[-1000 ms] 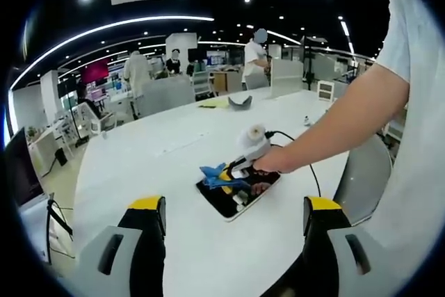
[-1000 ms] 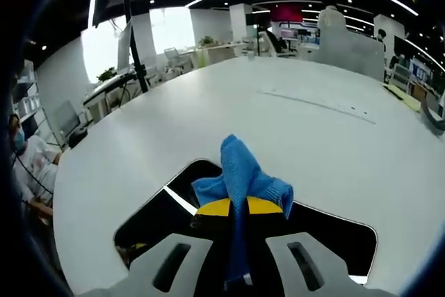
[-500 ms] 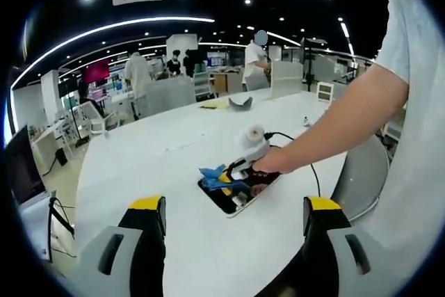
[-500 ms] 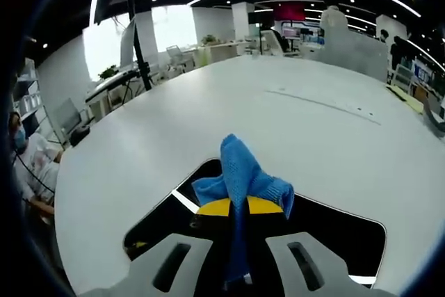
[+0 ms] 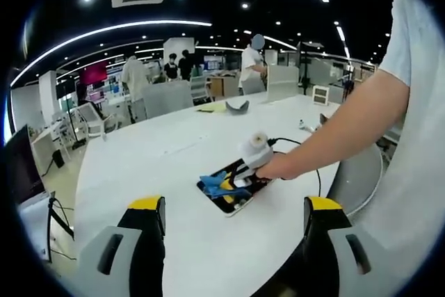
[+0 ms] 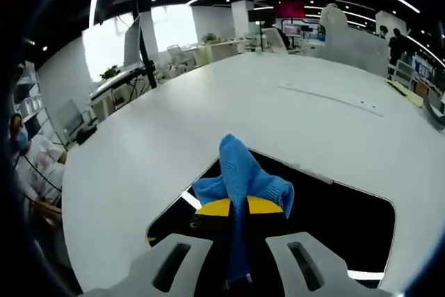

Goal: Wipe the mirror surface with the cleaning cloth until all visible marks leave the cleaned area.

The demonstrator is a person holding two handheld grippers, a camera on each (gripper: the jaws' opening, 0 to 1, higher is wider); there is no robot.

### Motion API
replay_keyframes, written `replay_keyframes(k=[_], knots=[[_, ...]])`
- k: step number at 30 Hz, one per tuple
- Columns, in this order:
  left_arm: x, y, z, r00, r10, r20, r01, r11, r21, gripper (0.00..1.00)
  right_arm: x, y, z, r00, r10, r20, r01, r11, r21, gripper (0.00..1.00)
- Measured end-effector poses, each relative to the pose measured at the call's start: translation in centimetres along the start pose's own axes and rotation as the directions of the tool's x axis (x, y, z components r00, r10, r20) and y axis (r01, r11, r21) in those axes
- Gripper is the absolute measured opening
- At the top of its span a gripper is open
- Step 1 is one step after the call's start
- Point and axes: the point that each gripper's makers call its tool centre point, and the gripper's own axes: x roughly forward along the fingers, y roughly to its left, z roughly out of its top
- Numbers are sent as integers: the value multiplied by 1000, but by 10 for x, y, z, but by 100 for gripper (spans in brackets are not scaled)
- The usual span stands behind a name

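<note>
A dark rectangular mirror [image 5: 229, 196] lies flat on the white table [image 5: 153, 165]. In the left gripper view a person's hand holds my right gripper [image 5: 229, 184] over it, shut on a blue cleaning cloth [image 5: 217, 184]. The right gripper view looks down on the mirror [image 6: 334, 220], where the blue cleaning cloth [image 6: 241, 179] bunches up out of the shut right gripper [image 6: 240, 208] and rests against the glass. My left gripper [image 5: 226, 217] hangs well short of the mirror, open, with nothing between its yellow-tipped jaws.
A grey object [image 5: 238, 106] and papers lie at the table's far side. A black cable [image 5: 299, 145] trails from the right gripper. Several people stand among desks behind the table. A monitor on a stand [image 6: 135, 39] sits off the table's far left edge.
The right gripper and cloth have slid across the mirror, toward its left end in the right gripper view; more dark glass now shows to the right. The left gripper stays put.
</note>
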Motion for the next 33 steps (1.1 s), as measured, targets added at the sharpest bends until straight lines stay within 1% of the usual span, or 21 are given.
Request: replay_keyframes(k=[8,14,27,30,33], knots=[[-11,1,-6,1000,-6,6,6,1000,9,82,-6,9,-6,1000,-9,-5,9,1000,6,1],[-19,2,-5,1000,-7,18,7,1000,12,82,-9,13,-9,1000,-19,-5,19,1000,13,1],[-22,-6,-5,998,-49,26,48,999,24,83,-21,32,-19,999,-31,-4,32,999,25,1],[-23,-8,-6,998,-57,29,56,998,26,84,-23,34,-20,999,-32,-3,32,999,26,1],[-23,-9,-9,998,-56,22,56,998,23,87,-25,37,-22,999,-32,-4,32,999,26,1]])
